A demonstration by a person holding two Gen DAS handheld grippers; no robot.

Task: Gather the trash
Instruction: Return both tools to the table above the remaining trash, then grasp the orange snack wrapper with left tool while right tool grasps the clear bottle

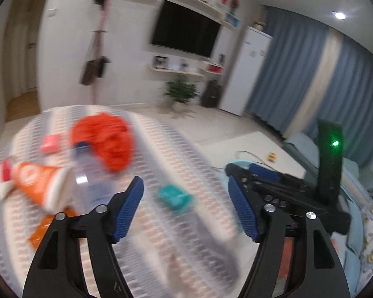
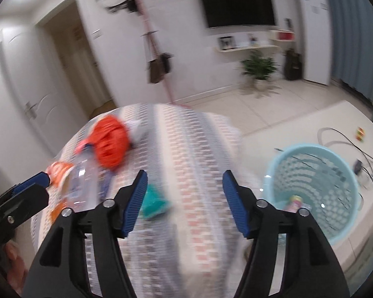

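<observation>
Trash lies on a patterned tablecloth (image 1: 161, 149): a clear plastic bottle (image 1: 92, 181) with a blue cap, a crumpled orange-red bag (image 1: 104, 139), an orange tube (image 1: 34, 181), a small pink packet (image 1: 51, 143), a teal packet (image 1: 175, 197) and an orange wrapper (image 1: 41, 233). My left gripper (image 1: 186, 208) is open and empty above the table, the teal packet between its fingers in view. My right gripper (image 2: 184, 203) is open and empty over the table (image 2: 186, 149); the teal packet (image 2: 153, 202) sits by its left finger. The bottle (image 2: 83, 181) and orange-red bag (image 2: 110, 144) lie to the left.
A light blue laundry basket (image 2: 315, 191) stands on the floor right of the table, with a small item inside. Cables and a small toy lie on the floor mat beyond it. A coat stand, a potted plant and a wall TV are at the back. A sofa is at right.
</observation>
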